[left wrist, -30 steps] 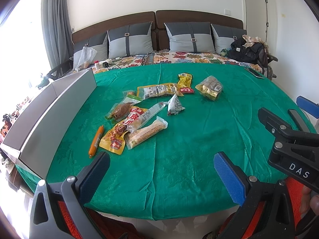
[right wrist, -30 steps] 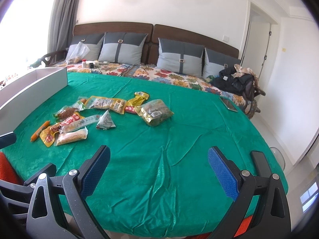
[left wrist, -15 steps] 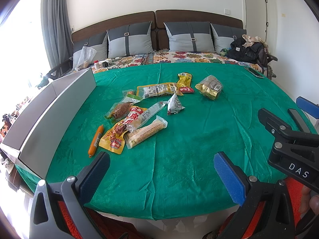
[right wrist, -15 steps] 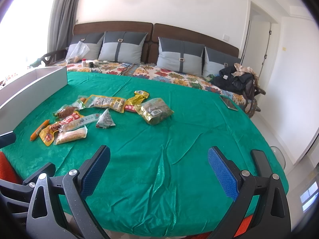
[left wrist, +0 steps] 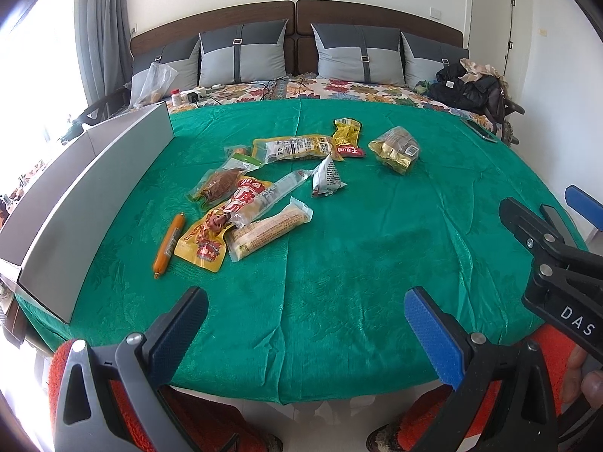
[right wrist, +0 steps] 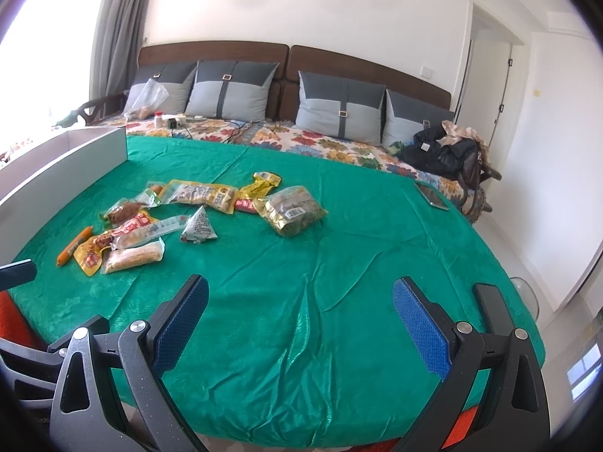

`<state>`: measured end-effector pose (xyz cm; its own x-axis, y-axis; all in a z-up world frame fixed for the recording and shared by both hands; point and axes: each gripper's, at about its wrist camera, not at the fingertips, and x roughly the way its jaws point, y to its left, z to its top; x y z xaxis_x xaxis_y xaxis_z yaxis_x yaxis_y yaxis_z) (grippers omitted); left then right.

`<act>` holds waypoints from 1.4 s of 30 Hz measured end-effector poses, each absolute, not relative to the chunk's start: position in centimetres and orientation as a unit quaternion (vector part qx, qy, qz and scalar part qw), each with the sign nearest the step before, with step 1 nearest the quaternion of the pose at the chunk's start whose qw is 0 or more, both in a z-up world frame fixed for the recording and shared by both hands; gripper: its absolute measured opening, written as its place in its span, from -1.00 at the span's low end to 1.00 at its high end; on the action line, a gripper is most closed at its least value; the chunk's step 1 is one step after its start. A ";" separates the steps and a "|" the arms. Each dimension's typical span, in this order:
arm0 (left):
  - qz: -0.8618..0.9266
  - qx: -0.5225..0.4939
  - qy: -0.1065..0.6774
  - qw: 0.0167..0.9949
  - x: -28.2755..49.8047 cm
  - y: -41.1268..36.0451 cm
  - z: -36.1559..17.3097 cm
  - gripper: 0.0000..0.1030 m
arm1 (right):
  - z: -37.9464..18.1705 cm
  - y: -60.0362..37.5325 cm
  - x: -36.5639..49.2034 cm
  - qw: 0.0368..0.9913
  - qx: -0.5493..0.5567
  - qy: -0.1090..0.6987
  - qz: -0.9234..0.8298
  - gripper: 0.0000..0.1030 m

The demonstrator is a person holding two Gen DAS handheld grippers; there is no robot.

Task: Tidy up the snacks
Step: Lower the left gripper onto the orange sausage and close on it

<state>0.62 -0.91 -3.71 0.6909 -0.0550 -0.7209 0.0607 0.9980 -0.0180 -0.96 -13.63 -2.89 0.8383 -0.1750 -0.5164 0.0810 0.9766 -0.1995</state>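
Snacks (left wrist: 271, 188) heaped at 11 o'clock on green worktop (left wrist: 377, 263), unmoved over last second. Left gripper (left wrist: 305, 324) and right gripper (right wrist: 299, 312) still hovering, jaws spread, empty. Sorting not begun.

Approx. ten snack packets (left wrist: 271, 192) lie flat, scattered mid-table on green cloth (left wrist: 339, 263), sausage stick (left wrist: 167, 241) leftmost.

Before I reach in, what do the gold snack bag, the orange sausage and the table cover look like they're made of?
Gold snack bag: crinkled, shiny metallic film, probably foil laminate, with a clear window. Orange sausage: smooth, glossy plastic-like casing, pinched at the ends. Table cover: green fabric with a slight sheen, creases and a faint embossed pattern, possibly velvety or satin.
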 end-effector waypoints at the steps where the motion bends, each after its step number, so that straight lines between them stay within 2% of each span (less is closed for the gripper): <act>1: -0.028 -0.003 0.398 0.917 1.0 -0.3 -3.7 1.00 | -2.9 -13.7 -0.9 0.955 -0.084 0.278 -0.068 0.94; 6: 0.001 -0.015 0.455 0.890 6.4 5.7 -4.0 0.99 | -2.7 -13.9 -1.1 0.955 -0.080 0.278 -0.065 0.94; 11: 0.001 -0.095 0.534 0.840 12.4 15.0 -6.3 0.99 | -2.6 -14.4 -1.1 0.955 -0.074 0.280 -0.062 0.94; 14: 0.010 -0.145 0.550 0.822 14.3 18.2 -8.3 0.98 | -2.7 -14.6 -1.0 0.955 -0.068 0.283 -0.060 0.94; 16: 0.004 -0.163 0.561 0.811 15.0 18.8 -9.8 0.96 | -2.7 -14.6 -1.0 0.955 -0.067 0.284 -0.059 0.94; 18: 0.001 -0.157 0.576 0.803 15.9 18.6 -11.3 0.76 | -2.6 -14.7 -1.1 0.955 -0.067 0.284 -0.058 0.94; 19: 0.002 -0.135 0.567 0.813 16.1 18.2 -11.2 0.75 | -2.6 -14.7 -1.1 0.955 -0.068 0.284 -0.058 0.94; 21: -0.004 -0.091 0.555 0.827 16.6 17.4 -11.1 0.55 | -2.6 -14.7 -1.1 0.954 -0.068 0.285 -0.058 0.94; 23: 0.003 -0.089 0.547 0.832 16.8 17.9 -11.4 0.49 | -2.7 -14.9 -1.1 0.954 -0.068 0.288 -0.058 0.94; 26: 0.003 -0.095 0.528 0.844 16.4 18.2 -11.5 0.50 | -3.0 -15.0 -0.9 0.951 -0.066 0.298 -0.054 0.94; 29: 0.023 -0.054 0.522 0.851 15.9 17.8 -11.7 0.50 | -3.6 -15.1 -0.6 0.947 -0.055 0.315 -0.043 0.94; 32: 0.016 -0.044 0.516 0.855 15.7 17.5 -12.0 0.68 | -4.7 -14.7 -0.1 0.938 -0.044 0.344 -0.019 0.94; 34: 0.017 -0.039 0.517 0.855 15.8 17.2 -12.0 0.67 | -5.6 -14.3 0.3 0.929 -0.033 0.370 0.002 0.94; 35: 0.021 -0.040 0.515 0.856 15.6 17.2 -12.0 0.55 | -6.1 -14.0 0.5 0.924 -0.028 0.382 0.014 0.94; 36: 0.033 -0.032 0.510 0.859 15.3 17.3 -11.9 0.25 | -6.6 -13.7 0.7 0.918 -0.022 0.395 0.026 0.94; 37: 0.028 -0.030 0.500 0.865 15.0 17.3 -11.7 0.05 | -7.1 -13.5 0.9 0.912 -0.014 0.407 0.038 0.94; 38: 0.025 -0.030 0.492 0.870 14.7 17.3 -11.6 -0.36 | -7.5 -13.3 1.1 0.906 -0.006 0.420 0.049 0.94; 39: 0.023 -0.028 0.487 0.872 14.3 17.4 -11.5 -0.68 | -7.8 -13.0 1.4 0.899 0.002 0.434 0.059 0.94; 42: 0.008 -0.050 0.470 0.881 13.0 18.2 -11.6 -0.70 | -8.6 -12.2 2.3 0.883 0.008 0.463 0.082 0.94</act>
<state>12.97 18.22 -11.63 0.5585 -0.0321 -0.8289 -0.0610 0.9950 -0.0796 2.28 -12.15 -8.64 0.5578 0.1521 -0.8159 -0.1371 0.9864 0.0901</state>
